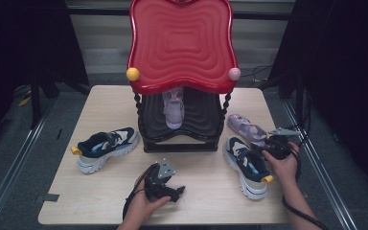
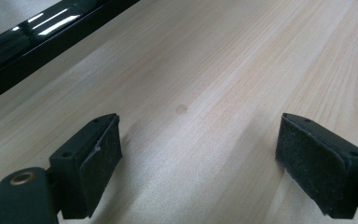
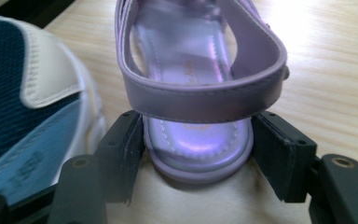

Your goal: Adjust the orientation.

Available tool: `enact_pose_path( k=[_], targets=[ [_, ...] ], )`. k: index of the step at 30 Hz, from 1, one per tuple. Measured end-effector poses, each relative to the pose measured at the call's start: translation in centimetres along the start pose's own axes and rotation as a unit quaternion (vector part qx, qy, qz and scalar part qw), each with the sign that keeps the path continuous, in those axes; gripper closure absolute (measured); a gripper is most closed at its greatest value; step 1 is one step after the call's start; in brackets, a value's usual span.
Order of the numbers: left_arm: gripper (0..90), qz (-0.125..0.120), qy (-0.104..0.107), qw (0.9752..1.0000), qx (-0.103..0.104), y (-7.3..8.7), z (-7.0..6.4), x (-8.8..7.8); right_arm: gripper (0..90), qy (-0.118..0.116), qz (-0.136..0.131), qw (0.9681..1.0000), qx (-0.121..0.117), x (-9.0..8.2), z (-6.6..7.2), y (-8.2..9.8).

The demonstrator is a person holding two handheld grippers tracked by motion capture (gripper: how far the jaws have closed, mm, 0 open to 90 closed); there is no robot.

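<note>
Between the right tool's (image 3: 196,154) pads, the purple sandal's (image 3: 198,93) heel.

Bystanders on the table

A red-topped two-tier rack (image 1: 181,43) is seen at upper centre, with what appears to be a lilac sandal (image 1: 173,109) on its dark lower shelf; one navy sneaker (image 1: 106,146) is placed at left, another (image 1: 247,166) at lower right.

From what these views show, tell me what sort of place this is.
Probably a recording bench for shoe sorting, not a home: a wooden table fenced by dark curtains, a red-topped shoe rack, and sneakers staged around it.
</note>
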State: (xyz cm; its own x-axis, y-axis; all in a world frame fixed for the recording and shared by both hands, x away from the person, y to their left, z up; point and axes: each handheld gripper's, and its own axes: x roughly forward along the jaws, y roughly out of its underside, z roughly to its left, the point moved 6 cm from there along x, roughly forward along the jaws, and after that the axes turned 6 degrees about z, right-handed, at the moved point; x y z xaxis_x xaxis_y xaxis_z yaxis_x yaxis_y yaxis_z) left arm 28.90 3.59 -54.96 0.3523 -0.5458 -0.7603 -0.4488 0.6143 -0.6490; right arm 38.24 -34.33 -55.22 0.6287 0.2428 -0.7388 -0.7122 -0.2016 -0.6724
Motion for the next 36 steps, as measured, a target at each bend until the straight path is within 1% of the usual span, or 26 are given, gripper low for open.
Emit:
enact_pose_path(
  k=[1, 2, 4, 5, 6, 8, 11, 17, 19, 22, 28, 32, 35, 36],
  targets=[
    [13.6, 0.0, 0.0, 1.0, 0.0, 0.0, 0.0, 0.0, 36.0, -0.004, 0.001, 1.0, -0.001, 0.0, 0.1, 0.0],
    [13.6, 0.0, 0.0, 1.0, 0.0, 0.0, 0.0, 0.0, 32.5, -0.006, 0.0, 1.0, -0.003, 0.0, 0.1, 0.0],
    [13.6, 0.002, -0.001, 1.0, 0.0, 0.0, 0.0, 0.0, 25.1, 0.0, 0.001, 1.0, -0.001, 0.2, -0.1, -0.1],
    [13.6, 0.002, -0.001, 1.0, 0.0, 0.0, 0.0, 0.0, 24.6, 0.0, 0.001, 1.0, 0.002, 0.3, -0.2, -0.3],
    [13.6, 0.002, -0.001, 1.0, 0.0, 0.0, 0.0, 0.0, 24.5, -0.004, -0.006, 1.0, -0.001, 0.4, -0.3, -0.5],
    [13.6, 0.002, -0.001, 1.0, 0.0, 0.0, 0.0, 0.0, 22.6, -0.004, 0.0, 1.0, 0.004, 0.7, -0.4, -0.7],
    [13.6, 0.002, -0.001, 1.0, 0.0, 0.0, 0.0, 0.0, 22.2, -0.008, 0.005, 0.9999, 0.006, 1.1, -0.4, -1.1],
    [13.6, 0.002, -0.001, 1.0, 0.001, 0.0, 0.0, 0.0, 20.1, -0.006, 0.009, 0.9999, 0.0, 1.9, -0.4, -1.8],
    [13.6, 0.002, -0.002, 1.0, 0.001, 0.0, 0.0, 0.0, 21.1, 0.006, 0.014, 0.9998, -0.014, 2.1, -0.2, -1.8],
    [13.6, 0.001, -0.001, 1.0, 0.0, 0.0, 0.0, 0.0, 22.0, 0.008, 0.013, 0.9998, -0.012, 2.2, -0.1, -1.9],
    [13.6, 0.002, -0.002, 1.0, 0.003, 0.0, 0.1, 0.0, 26.1, 0.007, 0.011, 0.9998, -0.014, 2.1, 0.1, -2.0],
    [13.6, 0.0, 0.0, 1.0, 0.0, 0.0, 0.0, 0.0, 33.0, -0.003, 0.005, 0.9997, -0.024, 2.0, 0.3, -1.9],
    [13.6, 0.002, -0.001, 1.0, 0.001, 0.0, 0.0, 0.0, 36.5, -0.008, 0.004, 0.9996, -0.026, 2.0, 0.4, -1.9],
    [13.6, 0.0, 0.0, 1.0, 0.0, 0.0, 0.0, 0.0, 36.8, -0.007, 0.004, 0.9997, -0.024, 1.9, 0.4, -1.9]
  ],
)
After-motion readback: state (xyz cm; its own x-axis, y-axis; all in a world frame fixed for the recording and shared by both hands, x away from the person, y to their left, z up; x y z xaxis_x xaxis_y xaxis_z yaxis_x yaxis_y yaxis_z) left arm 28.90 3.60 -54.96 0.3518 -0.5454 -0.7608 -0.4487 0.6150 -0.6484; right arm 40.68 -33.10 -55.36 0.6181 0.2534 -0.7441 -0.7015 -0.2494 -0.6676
